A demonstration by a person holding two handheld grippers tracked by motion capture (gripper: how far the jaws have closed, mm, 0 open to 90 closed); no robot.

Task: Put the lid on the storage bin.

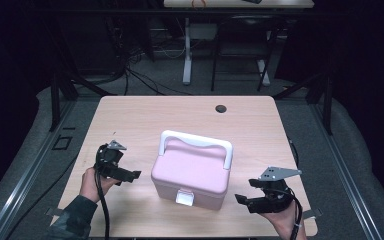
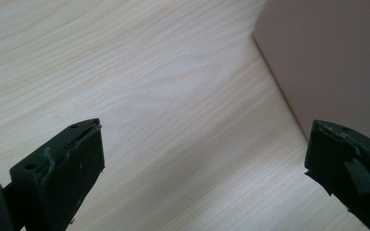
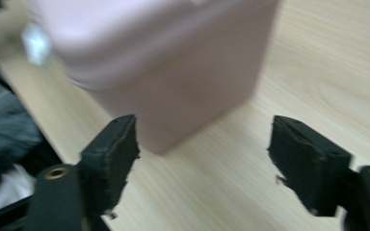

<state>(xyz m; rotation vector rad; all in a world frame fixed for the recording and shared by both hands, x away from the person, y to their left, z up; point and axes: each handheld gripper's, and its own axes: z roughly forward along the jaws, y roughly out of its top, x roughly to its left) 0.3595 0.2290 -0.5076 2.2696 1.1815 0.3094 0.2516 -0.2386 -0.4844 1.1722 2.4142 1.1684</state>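
Two grippers we're holding beside the pink box (image 1: 192, 175) at table (image 1: 130, 115) centre — left gripper (image 1: 132, 175) w/ jaws gaping, empty; right gripper (image 1: 240, 199) likewise wide, gripping nothing.

The pink box (image 1: 191, 175) sat mid-table (image 1: 130, 115) blocking the middle; bare wood lay all around it, especially behind.

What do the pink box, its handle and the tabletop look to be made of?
Pink box: likely moulded plastic, matte, with rounded edges and uniform colour.
White handle: likely plastic too, smooth and slightly glossy.
Table: pale wood-grain surface, possibly laminate; the streaked grain is clear in both gripper views.
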